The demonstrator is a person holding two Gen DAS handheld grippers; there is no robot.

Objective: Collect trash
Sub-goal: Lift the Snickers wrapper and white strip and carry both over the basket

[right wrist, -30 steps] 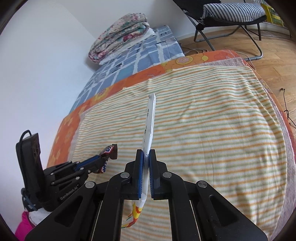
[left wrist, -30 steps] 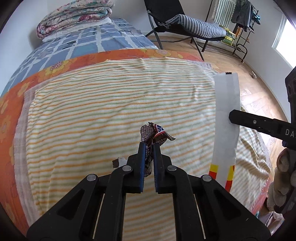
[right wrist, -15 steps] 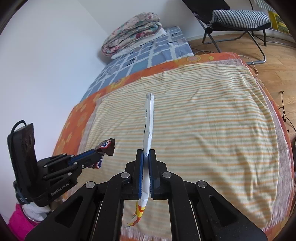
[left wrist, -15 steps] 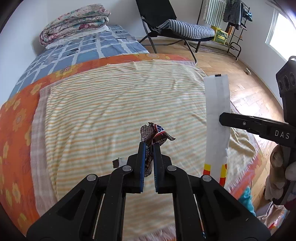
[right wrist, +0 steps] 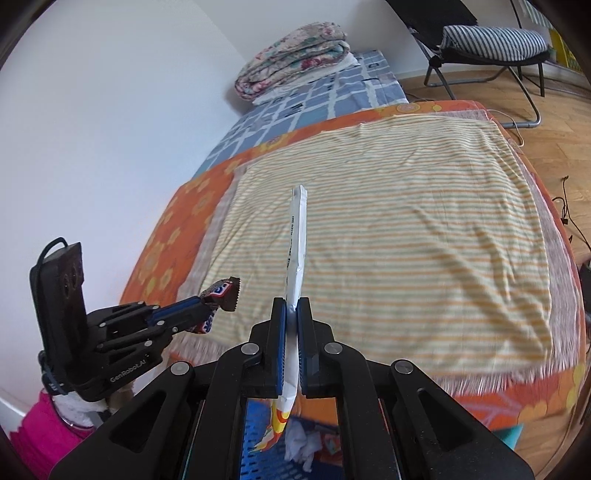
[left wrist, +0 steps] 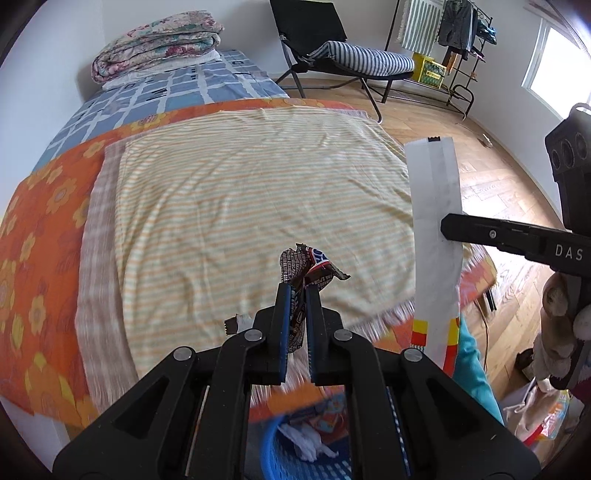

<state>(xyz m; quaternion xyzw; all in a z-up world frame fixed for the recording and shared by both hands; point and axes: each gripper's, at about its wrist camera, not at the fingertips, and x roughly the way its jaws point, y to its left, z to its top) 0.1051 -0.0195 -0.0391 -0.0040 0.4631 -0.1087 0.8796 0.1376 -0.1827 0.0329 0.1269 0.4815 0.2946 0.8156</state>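
Observation:
My left gripper (left wrist: 295,291) is shut on a crumpled brown candy wrapper (left wrist: 308,264), which sticks up past the fingertips over the near edge of the bed. In the right wrist view the same left gripper (right wrist: 199,304) and candy wrapper (right wrist: 221,291) show at lower left. My right gripper (right wrist: 291,306) is shut on a long white wrapper (right wrist: 297,240) with a yellow and red end hanging below the jaws. From the left wrist view the right gripper (left wrist: 445,227) pinches this white wrapper (left wrist: 434,206) at mid-length. A blue mesh basket (left wrist: 267,446) (right wrist: 255,439) holding crumpled trash lies below both grippers.
A striped yellow blanket (left wrist: 240,199) covers the bed over an orange flowered sheet (left wrist: 40,236). Folded quilts (left wrist: 155,40) lie at the far end. A black folding chair (left wrist: 332,48) and a clothes rack (left wrist: 454,33) stand on the wooden floor. A bag (left wrist: 535,410) sits at lower right.
Both grippers have drawn back from over the bed toward its near edge and risen a little, each keeping its wrapper. The blue basket has come into view below them.

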